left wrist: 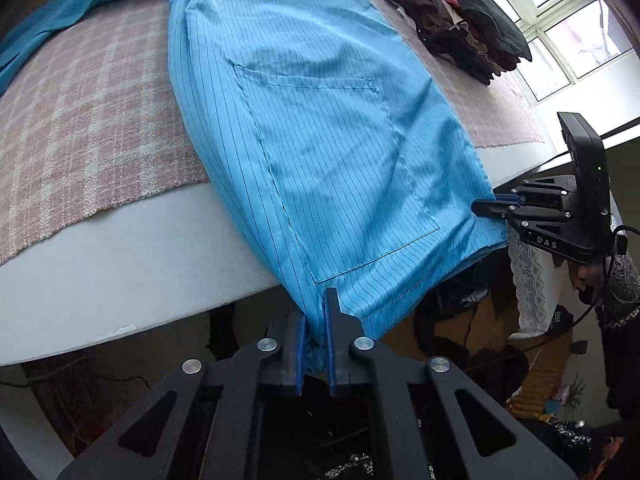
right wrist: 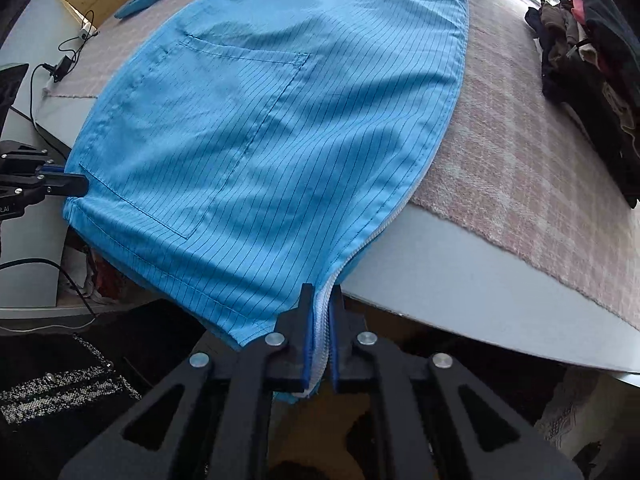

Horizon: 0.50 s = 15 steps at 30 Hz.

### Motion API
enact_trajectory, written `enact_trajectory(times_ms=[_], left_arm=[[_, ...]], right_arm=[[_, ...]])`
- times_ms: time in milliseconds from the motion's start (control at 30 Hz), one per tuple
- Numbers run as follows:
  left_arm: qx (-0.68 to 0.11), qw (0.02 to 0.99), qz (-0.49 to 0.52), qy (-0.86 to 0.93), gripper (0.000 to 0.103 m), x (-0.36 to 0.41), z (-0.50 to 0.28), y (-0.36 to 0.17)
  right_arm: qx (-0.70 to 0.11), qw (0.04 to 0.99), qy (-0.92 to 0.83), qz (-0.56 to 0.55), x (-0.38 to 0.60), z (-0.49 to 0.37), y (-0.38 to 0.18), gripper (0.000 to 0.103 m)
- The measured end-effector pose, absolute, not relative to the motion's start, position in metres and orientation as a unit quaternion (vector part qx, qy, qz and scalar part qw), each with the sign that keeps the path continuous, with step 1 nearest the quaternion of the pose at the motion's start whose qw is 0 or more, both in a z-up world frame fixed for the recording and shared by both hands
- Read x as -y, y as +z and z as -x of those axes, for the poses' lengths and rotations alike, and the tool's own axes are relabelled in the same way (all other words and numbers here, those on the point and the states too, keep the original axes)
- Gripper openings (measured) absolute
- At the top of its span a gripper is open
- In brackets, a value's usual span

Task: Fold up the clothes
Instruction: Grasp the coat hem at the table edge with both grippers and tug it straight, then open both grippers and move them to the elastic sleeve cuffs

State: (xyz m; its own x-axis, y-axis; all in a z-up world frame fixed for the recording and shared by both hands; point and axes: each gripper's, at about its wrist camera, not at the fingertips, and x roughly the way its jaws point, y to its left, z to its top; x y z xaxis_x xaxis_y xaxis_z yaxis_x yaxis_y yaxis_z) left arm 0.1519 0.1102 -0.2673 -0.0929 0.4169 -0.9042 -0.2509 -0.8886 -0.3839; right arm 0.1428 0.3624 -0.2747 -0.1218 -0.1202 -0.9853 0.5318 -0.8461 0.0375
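A light blue pinstriped garment point(left wrist: 320, 120) with a patch pocket point(left wrist: 332, 168) lies spread on the table, its hem hanging over the near edge. My left gripper point(left wrist: 316, 308) is shut on one hem corner, with bunched blue cloth between its blue pads. My right gripper point(right wrist: 320, 300) is shut on the other hem corner of the garment point(right wrist: 280, 120), pinching the white zipper edge point(right wrist: 320, 344). Each gripper shows in the other's view: the right gripper point(left wrist: 490, 206) at the hem's right end, the left gripper point(right wrist: 76, 186) at its left end.
A pink plaid cloth point(left wrist: 80, 120) covers the white table point(left wrist: 120, 248). A pile of dark clothes point(left wrist: 460, 20) sits at the far right, near windows. Cables and a plug point(right wrist: 60, 64) lie at the table's left side. Clutter covers the floor below the edge.
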Motion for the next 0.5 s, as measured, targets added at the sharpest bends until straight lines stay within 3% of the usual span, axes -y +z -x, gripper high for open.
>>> enact_trajectory(times_ms=[67,167,267,367,500], left_arm=[[0.072,0.221,0.648,0.725,0.015,-0.106,-0.149,-0.269],[0.083,0.216,0.656,0.718,0.016,-0.087,-0.145,-0.261],[0.082,0.206,0.643,0.733,0.029,-0.041,-0.146,-0.232],[0.053,0.162,0.621,0.765,0.034,0.020,-0.127,-0.200],[0.047,0.065,0.602,0.795,0.043,0.136,-0.046,-0.182]], right_arm=[[-0.170,0.212,-0.726,-0.631,-0.367,-0.142,-0.279,0.009],[-0.172,0.207,-0.720,-0.639,-0.370,-0.139,-0.269,0.021],[-0.150,0.216,-0.742,-0.617,-0.375,-0.137,-0.224,0.032],[-0.127,0.226,-0.769,-0.584,-0.376,-0.128,-0.173,0.036],[-0.122,0.232,-0.799,-0.542,-0.305,-0.077,-0.129,0.043]])
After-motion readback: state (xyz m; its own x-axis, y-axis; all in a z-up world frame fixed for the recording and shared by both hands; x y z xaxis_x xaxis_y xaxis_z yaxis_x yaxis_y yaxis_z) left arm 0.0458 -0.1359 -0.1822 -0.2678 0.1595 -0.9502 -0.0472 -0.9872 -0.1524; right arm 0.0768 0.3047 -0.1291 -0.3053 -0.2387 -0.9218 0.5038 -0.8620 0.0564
